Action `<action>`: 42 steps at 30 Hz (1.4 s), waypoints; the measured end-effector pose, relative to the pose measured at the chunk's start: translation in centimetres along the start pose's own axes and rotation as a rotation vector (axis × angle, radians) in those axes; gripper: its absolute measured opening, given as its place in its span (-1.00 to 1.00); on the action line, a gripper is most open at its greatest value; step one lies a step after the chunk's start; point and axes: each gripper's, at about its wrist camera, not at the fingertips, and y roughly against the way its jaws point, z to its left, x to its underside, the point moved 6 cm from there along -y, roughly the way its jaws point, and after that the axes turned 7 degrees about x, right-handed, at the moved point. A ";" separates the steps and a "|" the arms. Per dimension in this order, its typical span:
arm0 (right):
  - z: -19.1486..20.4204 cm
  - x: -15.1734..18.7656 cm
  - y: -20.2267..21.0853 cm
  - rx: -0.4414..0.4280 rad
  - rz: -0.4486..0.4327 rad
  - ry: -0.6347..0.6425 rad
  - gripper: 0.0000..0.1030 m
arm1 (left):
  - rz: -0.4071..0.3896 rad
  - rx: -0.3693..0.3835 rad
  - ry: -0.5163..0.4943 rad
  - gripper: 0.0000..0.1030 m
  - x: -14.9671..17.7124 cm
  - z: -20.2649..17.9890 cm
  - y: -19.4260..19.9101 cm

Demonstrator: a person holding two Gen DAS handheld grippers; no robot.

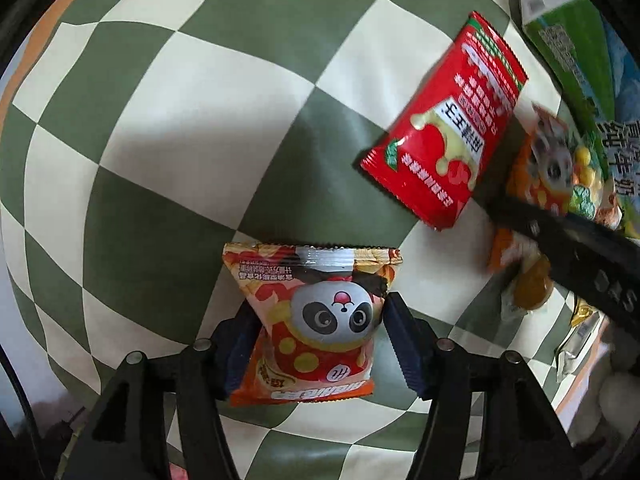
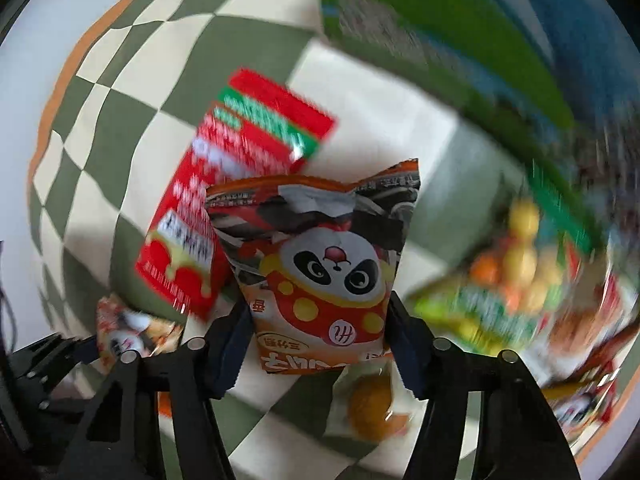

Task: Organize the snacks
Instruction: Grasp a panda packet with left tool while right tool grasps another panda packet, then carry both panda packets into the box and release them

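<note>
Each hand holds a black two-finger gripper pointed down at a table under a green-and-cream checked cloth (image 1: 168, 128), and each has a small orange foil panda snack packet between its fingers. The left gripper (image 1: 318, 338) is clamped on the left panda packet (image 1: 316, 320) across its lower half; the dark pads press the puffed sides in, and the crimped top seal fans out wider beyond them. The right gripper (image 2: 316, 338) grips the right panda packet (image 2: 320, 272) the same way, its fingers pinching the waist, with the packet over the cloth among the other snacks. A glossy red sachet with a green band (image 1: 444, 120) lies flat on the cloth between the two, and a green carton (image 1: 568, 32) stands at the far edge. Beside the right gripper, a clear wrapper with a round brown snack (image 2: 370, 408) rests on the cloth, and a blurred bag of coloured balls (image 2: 516, 276) lies further right. These packets look light, air-filled and slick; I judge they would crush or squirt out under a hard squeeze. The safest hold seems to be across the middle, as now, or on the flat crimped seal, with gentle pressure.
</note>
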 end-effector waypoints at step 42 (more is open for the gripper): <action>-21.2 0.2 16.8 -0.150 -0.332 -0.402 0.05 | -0.292 0.067 -0.505 -0.11 -10.1 -28.2 19.8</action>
